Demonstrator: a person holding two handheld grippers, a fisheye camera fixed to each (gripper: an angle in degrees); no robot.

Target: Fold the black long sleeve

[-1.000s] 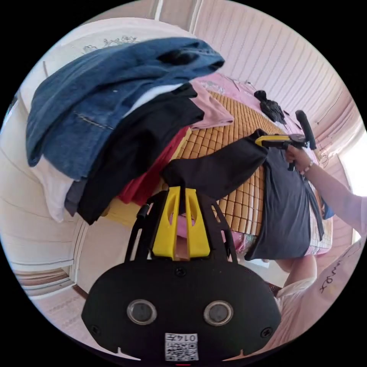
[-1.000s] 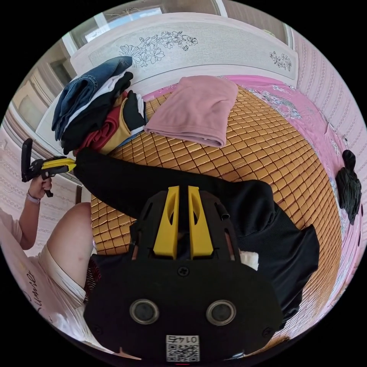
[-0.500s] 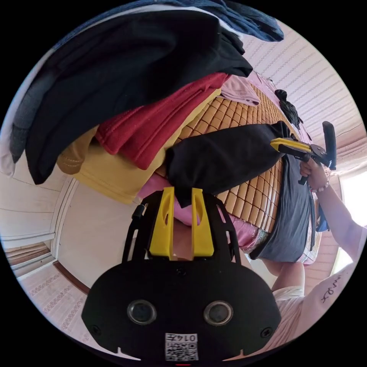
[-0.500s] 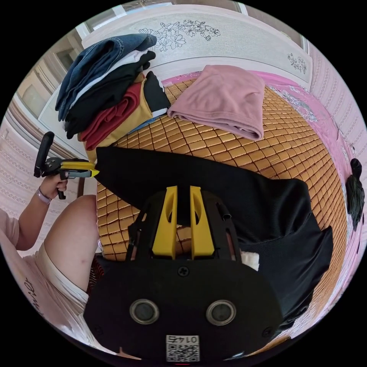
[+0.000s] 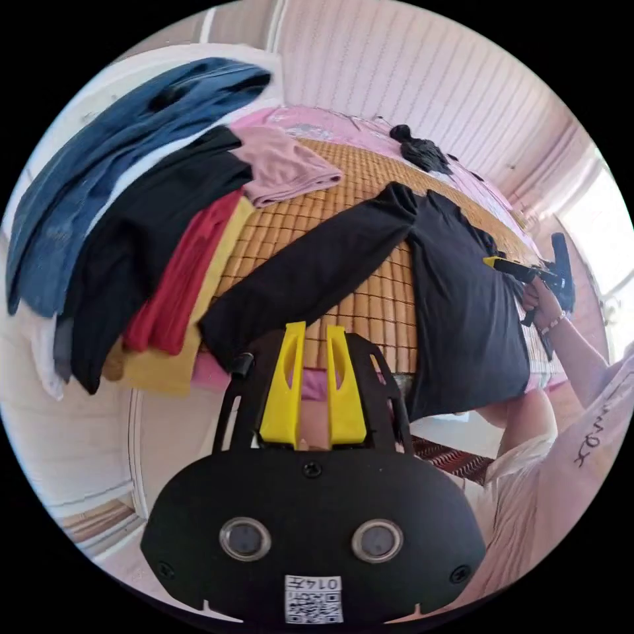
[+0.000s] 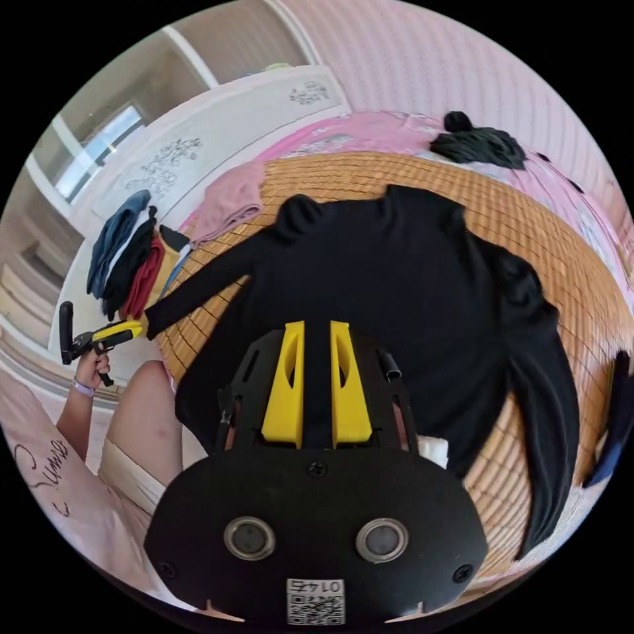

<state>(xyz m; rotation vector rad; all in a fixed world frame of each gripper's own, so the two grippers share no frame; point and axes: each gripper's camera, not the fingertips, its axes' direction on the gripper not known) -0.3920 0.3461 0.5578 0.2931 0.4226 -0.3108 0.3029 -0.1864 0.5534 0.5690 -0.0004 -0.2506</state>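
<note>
The bed's woven bamboo mat (image 6: 422,178) carried the black long sleeve shirt (image 6: 396,290) spread flat ahead of the right claw (image 6: 317,330), its hem over the near bed edge. One sleeve reached toward the left claw (image 5: 309,330), whose yellow jaws stood slightly apart, empty, the cuff just beyond them. The right claw's jaws were also parted, pinching nothing. A stack of folded clothes (image 5: 132,218) sat beyond the sleeve, with bare mat between.
</note>
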